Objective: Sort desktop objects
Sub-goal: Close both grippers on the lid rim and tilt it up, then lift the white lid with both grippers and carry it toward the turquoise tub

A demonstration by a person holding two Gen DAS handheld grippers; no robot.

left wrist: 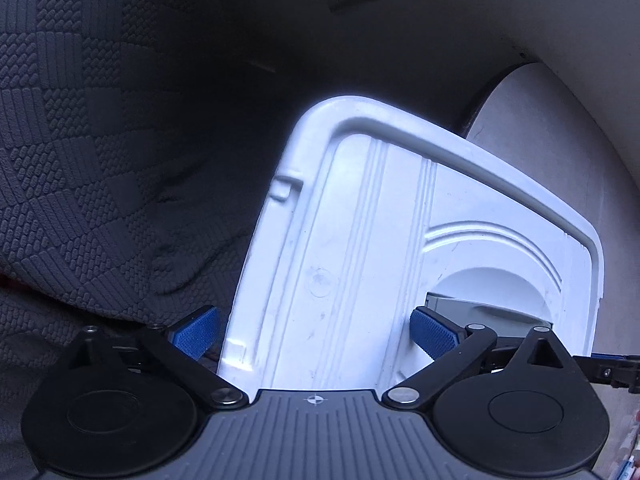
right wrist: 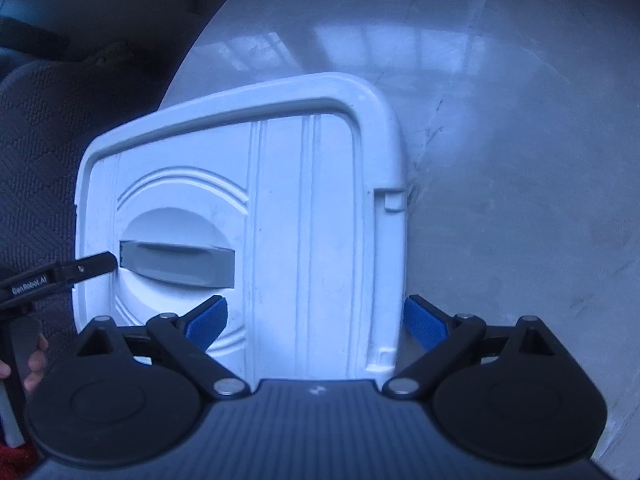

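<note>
My left fingers [left wrist: 316, 336] stood wide apart, the blue pads on either side of one end of a white plastic lid [left wrist: 400, 240] without pressing on it; one pad lay off the lid's outer edge, the other over the recess near its grey handle [left wrist: 480, 312]. My right fingers [right wrist: 316, 324] were spread wide too, straddling the other end of the same lid [right wrist: 280, 208], one pad above the ribbed top and the other just past its rim, neither one gripping.

The lid lay flat at the edge of a round bench [right wrist: 500, 140], a pale, glossy, stone-like surface with faint dark veins and a soft reflection of window panes. One end of the lid overhung the curved edge of the bench, on the side where a dark grey upholstered seat [left wrist: 80, 140] with a woven, quilted pattern sat close beside it. The grey handle [right wrist: 176, 264] rested folded in its oval hollow toward that overhanging end, and raised grooves ran across the lid's width.

In the right wrist view the tip of my left tool [right wrist: 60, 276] reached in beside the handle, with part of my hand [right wrist: 34, 364] at the frame's lower left. The light was dim and bluish, and the room beyond the seat was too dark to make out.
</note>
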